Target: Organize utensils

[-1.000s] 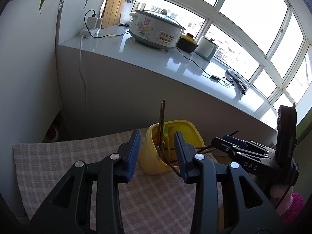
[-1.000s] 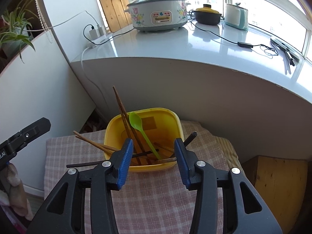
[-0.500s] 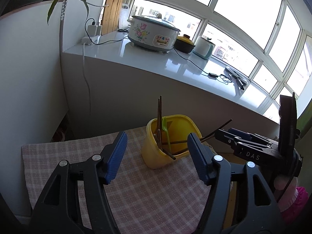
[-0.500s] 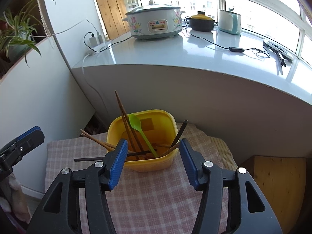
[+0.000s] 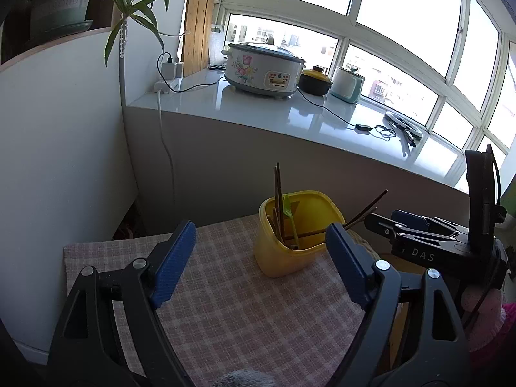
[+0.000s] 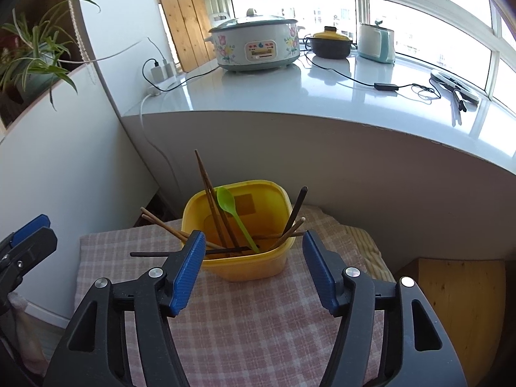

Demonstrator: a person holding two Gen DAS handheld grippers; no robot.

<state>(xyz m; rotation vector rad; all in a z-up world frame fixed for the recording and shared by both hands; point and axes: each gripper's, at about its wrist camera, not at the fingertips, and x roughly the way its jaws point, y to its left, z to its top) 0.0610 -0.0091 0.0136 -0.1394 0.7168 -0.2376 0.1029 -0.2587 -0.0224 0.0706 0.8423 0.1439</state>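
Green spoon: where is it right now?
The green spoon stands in the yellow tub on the checked cloth, bowl end up, leaning beside the upright brown chopsticks; in the right wrist view it sits centre frame.

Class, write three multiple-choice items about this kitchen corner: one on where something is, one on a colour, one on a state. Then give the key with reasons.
1. Where does the yellow container stand?
A. on the checked cloth
B. on the white counter
C. on the wooden box

2. What colour is the spoon in the container?
A. red
B. green
C. white

3. How does the right gripper stand?
A. clamped on a chopstick
B. shut, empty
C. apart, holding nothing

Key: 1 A, the checked fabric lies under and around the container; 2 B, its bowl and handle are bright green among the brown chopsticks; 3 C, its jaws are opening, with only cloth and container seen between the pads.
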